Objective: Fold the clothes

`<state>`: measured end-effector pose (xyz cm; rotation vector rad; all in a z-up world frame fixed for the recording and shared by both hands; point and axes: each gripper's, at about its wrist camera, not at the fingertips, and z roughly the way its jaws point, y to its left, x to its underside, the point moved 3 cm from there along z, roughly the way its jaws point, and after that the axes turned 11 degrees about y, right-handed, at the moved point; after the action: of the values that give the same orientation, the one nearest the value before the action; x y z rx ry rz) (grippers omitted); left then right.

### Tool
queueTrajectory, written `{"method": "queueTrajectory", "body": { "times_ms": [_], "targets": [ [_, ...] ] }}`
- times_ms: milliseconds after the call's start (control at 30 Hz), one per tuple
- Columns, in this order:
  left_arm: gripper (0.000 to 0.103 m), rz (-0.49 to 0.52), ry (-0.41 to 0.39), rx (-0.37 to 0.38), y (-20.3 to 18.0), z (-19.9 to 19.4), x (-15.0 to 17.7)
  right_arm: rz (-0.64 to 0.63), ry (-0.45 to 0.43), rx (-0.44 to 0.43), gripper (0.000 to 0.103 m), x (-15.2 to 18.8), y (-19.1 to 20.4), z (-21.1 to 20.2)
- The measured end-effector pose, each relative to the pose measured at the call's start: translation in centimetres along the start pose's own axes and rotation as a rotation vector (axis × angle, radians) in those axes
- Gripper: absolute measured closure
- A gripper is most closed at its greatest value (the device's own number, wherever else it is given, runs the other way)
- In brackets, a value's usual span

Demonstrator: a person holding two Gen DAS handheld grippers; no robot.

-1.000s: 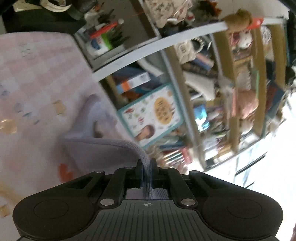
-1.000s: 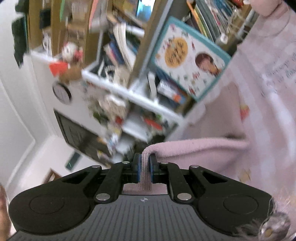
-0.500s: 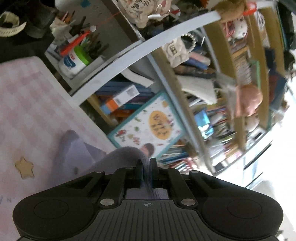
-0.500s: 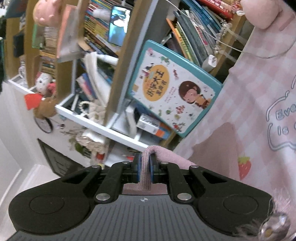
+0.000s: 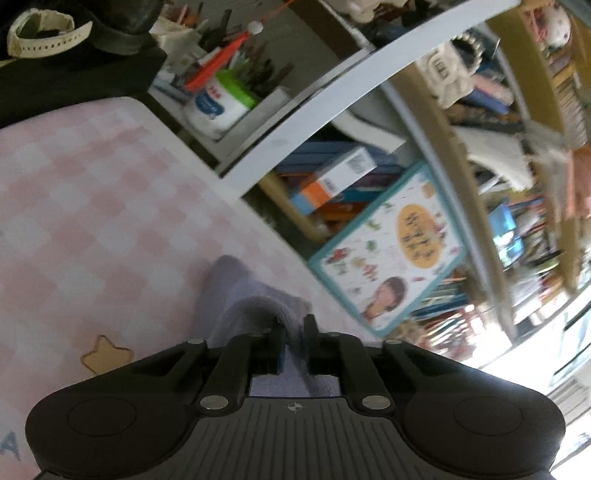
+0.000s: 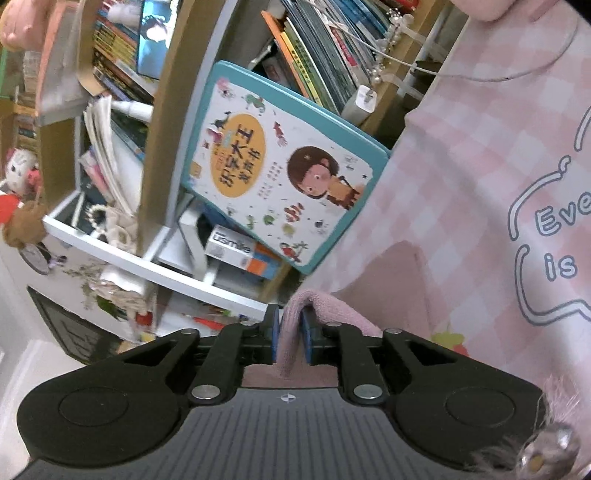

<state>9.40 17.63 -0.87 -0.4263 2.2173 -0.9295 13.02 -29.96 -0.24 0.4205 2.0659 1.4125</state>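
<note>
A soft knit garment, lilac-grey in the left wrist view point(image 5: 236, 299) and pink in the right wrist view point(image 6: 391, 291), lies on the pink checked bedsheet point(image 5: 92, 206). My left gripper point(image 5: 291, 332) is shut on a fold of it just above the sheet. My right gripper point(image 6: 290, 328) is shut on another edge of it, near the bed's edge. Most of the garment is hidden under the grippers.
A crowded bookshelf point(image 5: 369, 122) stands right beside the bed, with a teal picture book point(image 6: 280, 166) leaning on it. A pen holder point(image 5: 221, 99) and a dark hat point(image 5: 74, 33) sit at the bed's far end. A charger cable point(image 6: 480, 70) crosses the sheet.
Both grippers have carried the held garment edges toward the bookshelf side and lower to the sheet. The cloth that stretched out before now bunches close to the fingers.
</note>
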Motion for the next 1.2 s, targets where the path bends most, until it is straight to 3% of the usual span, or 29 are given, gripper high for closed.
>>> {"method": "queueTrajectory", "body": {
  "times_ms": [33, 100, 233, 400, 533, 700, 767, 833, 967, 1067, 1133, 1200],
  "targets": [
    [0.059, 0.005, 0.003, -0.033, 0.0, 0.0, 0.0, -0.007, -0.006, 0.022, 0.064, 0.0, -0.1, 0.2],
    [0.033, 0.03, -0.004, -0.063, -0.2, -0.4, 0.2, -0.027, -0.019, 0.054, 0.054, 0.1, -0.3, 0.1],
    [0.032, 0.157, -0.068, -0.12, -1.4, -2.0, 0.5, -0.084, -0.026, 0.093, 0.052, 0.1, 0.1, -0.6],
    [0.034, 0.316, -0.057, -0.263, -2.5, -1.5, 0.6, -0.348, -0.013, 0.315, 0.052, 0.7, 2.3, -0.1],
    [0.035, 0.41, -0.046, -0.333, -3.4, 0.1, 0.3, -0.574, 0.005, 0.505, 0.053, 1.8, 3.7, 1.9],
    [0.035, 0.556, -0.052, -0.408, -5.2, 2.2, -0.7, -0.788, 0.05, 0.666, 0.053, 2.1, 4.4, 5.0],
    [0.04, 0.6, -0.026, -0.428, -5.6, 3.4, -1.0, -0.838, 0.068, 0.718, 0.054, 1.9, 4.4, 6.2],
    [0.057, 0.643, 0.022, -0.447, -5.7, 4.8, -0.9, -0.859, 0.08, 0.746, 0.054, 1.6, 4.3, 7.0],
    [0.065, 0.718, 0.096, -0.516, -5.4, 7.1, -0.3, -0.867, 0.103, 0.774, 0.058, 0.8, 4.0, 8.2],
    [0.085, 0.741, 0.107, -0.539, -5.3, 7.5, -0.1, -0.846, 0.142, 0.758, 0.092, 0.3, 3.8, 8.8],
    [0.096, 0.745, 0.105, -0.537, -5.3, 7.4, 0.0, -0.819, 0.136, 0.738, 0.097, 0.4, 4.0, 8.6],
    [0.097, 0.744, 0.077, -0.519, -5.6, 6.7, -0.1, -0.799, 0.088, 0.7, 0.098, 0.6, 4.7, 7.5]
  ]
}}
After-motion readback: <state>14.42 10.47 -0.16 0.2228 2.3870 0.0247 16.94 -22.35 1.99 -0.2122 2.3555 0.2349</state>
